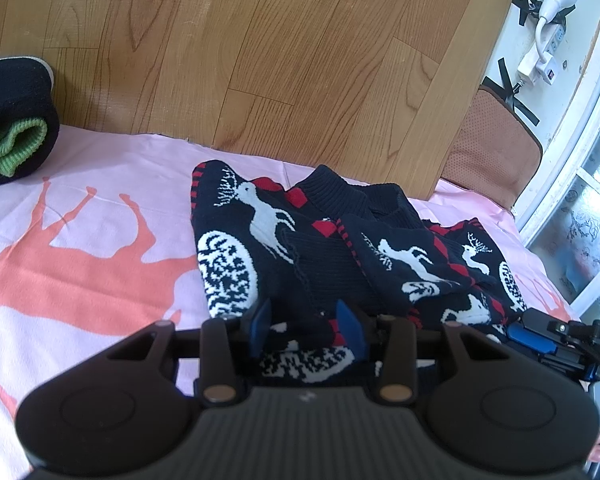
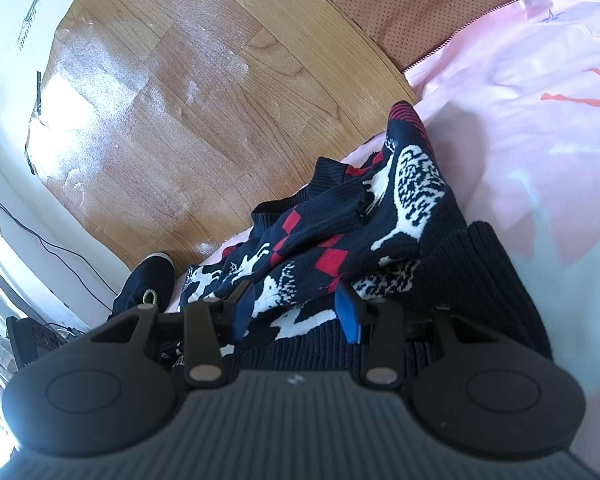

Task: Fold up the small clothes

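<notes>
Fingers (image 1: 346,326) of both grippers, left gripper (image 1: 306,330) and right gripper (image 2: 296,308), spread open over one navy reindeer sweater (image 1: 332,248), pink blanket (image 1: 80,240) bare leftward.

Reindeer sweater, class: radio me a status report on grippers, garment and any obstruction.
Left gripper open, astride hem. Right gripper open over the ribbed edge. Reindeer sweater bunched on pink sheet, unfolded. Rolled navy-green garment lies apart; nothing blocking.
</notes>
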`<state>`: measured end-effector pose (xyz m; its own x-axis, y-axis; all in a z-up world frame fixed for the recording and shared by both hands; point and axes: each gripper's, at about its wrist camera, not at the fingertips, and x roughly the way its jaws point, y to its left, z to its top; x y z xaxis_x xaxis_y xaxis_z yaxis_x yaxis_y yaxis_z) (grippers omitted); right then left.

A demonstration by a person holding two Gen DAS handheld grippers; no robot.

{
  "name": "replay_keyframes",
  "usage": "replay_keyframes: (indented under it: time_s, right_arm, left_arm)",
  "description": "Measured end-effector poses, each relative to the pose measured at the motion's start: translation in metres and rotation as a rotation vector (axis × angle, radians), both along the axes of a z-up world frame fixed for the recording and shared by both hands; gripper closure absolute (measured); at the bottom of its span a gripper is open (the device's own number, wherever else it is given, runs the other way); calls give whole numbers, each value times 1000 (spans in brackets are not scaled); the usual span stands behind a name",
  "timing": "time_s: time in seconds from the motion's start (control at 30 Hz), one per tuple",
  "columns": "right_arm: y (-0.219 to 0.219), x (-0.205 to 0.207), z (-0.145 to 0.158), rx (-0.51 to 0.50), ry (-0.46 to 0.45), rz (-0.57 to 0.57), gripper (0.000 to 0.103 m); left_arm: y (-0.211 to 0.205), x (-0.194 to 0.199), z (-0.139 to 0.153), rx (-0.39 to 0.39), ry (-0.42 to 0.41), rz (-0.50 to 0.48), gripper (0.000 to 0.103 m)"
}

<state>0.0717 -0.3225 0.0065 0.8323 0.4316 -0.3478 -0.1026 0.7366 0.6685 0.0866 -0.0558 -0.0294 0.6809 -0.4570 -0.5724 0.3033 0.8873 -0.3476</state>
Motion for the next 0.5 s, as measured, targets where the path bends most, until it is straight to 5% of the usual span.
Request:
replay_keyframes:
  time_s: [0.5]
  right_arm:
    - [0,0,0,-1,1,0,55]
  left_arm:
    - [-1,-1,0,1,-1,0,64]
